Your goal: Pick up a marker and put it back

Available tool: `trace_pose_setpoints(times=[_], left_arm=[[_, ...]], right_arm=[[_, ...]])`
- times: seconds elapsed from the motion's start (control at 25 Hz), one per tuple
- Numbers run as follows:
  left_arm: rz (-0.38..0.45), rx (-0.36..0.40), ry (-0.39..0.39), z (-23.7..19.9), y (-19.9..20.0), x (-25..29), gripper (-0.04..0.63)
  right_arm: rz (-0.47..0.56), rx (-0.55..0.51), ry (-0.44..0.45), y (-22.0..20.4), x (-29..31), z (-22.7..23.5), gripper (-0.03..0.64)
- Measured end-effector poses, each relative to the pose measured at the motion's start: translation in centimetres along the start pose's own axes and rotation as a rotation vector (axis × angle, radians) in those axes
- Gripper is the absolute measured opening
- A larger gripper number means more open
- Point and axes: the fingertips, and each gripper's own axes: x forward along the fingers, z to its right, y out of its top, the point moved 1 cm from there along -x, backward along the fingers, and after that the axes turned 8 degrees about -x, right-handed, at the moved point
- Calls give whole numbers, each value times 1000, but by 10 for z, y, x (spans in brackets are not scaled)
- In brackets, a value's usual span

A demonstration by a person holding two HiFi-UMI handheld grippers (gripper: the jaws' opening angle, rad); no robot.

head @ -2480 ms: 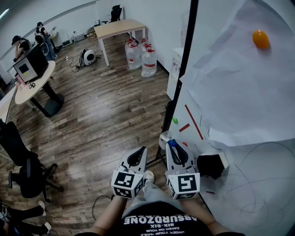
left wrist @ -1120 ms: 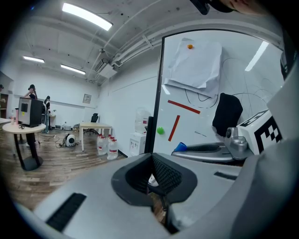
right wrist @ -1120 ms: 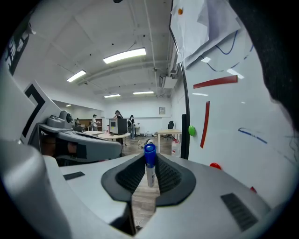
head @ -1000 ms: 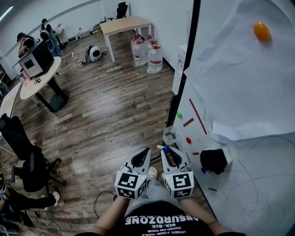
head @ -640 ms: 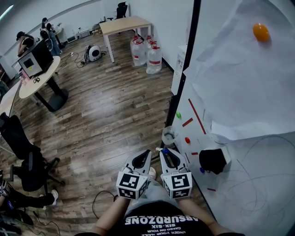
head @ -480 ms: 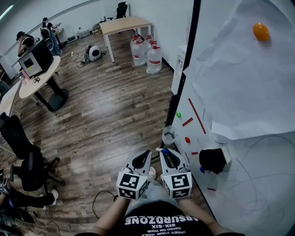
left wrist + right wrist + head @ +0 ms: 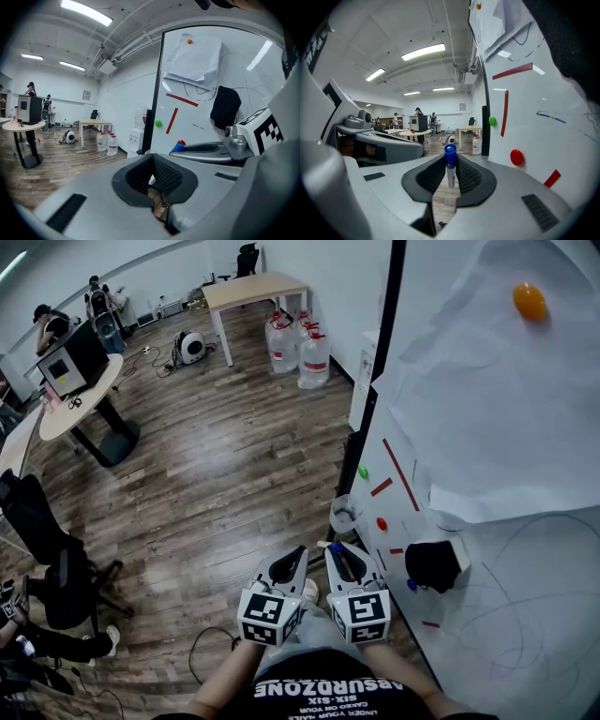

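A white marker with a blue cap (image 7: 449, 165) stands upright between the ridged pads of my right gripper (image 7: 450, 174), which is shut on it. In the head view this gripper (image 7: 339, 554) hovers low by the whiteboard's (image 7: 525, 615) left edge, and the marker's blue cap (image 7: 334, 547) pokes out at its tips. A clear cup (image 7: 343, 515) hangs on the board's frame just beyond. My left gripper (image 7: 292, 556) is held close beside the right one. Its black pads (image 7: 165, 177) meet with nothing between them.
A black eraser (image 7: 435, 564), red (image 7: 382, 523), green (image 7: 363, 472) and orange (image 7: 530, 301) magnets, red strips and a paper sheet (image 7: 487, 399) are on the board. Wooden floor spreads left, with water jugs (image 7: 298, 348), a desk, a round table (image 7: 66, 404), chairs and people far off.
The right gripper has drawn back with the marker from the clear cup toward the person. Over the last half second both grippers have hardly moved.
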Motion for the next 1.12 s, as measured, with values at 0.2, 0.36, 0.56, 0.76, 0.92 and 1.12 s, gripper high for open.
trace_pose_setpoints(times=[0.2, 0.36, 0.56, 0.76, 0.92, 1.12], left_arm=[[-2, -2, -3, 0, -1, 1, 8], [-1, -4, -4, -1, 0, 2, 8], [-2, -3, -7, -2, 1, 3, 8], [-6, -4, -11, -2, 0, 4, 8], [-4, -3, -11, -4, 1, 4, 8], [-3, -4, -11, -6, 3, 5, 8]], right_arm=[[-2, -1, -1, -1, 0, 0, 63], [-4, -3, -4, -1, 1, 1, 63], [1, -1, -12, 2, 2, 4, 63], [9, -3, -23, 7, 1, 7, 63], [30, -4, -36, 15, 0, 12, 63], [62, 0, -54, 27, -1, 19, 63]])
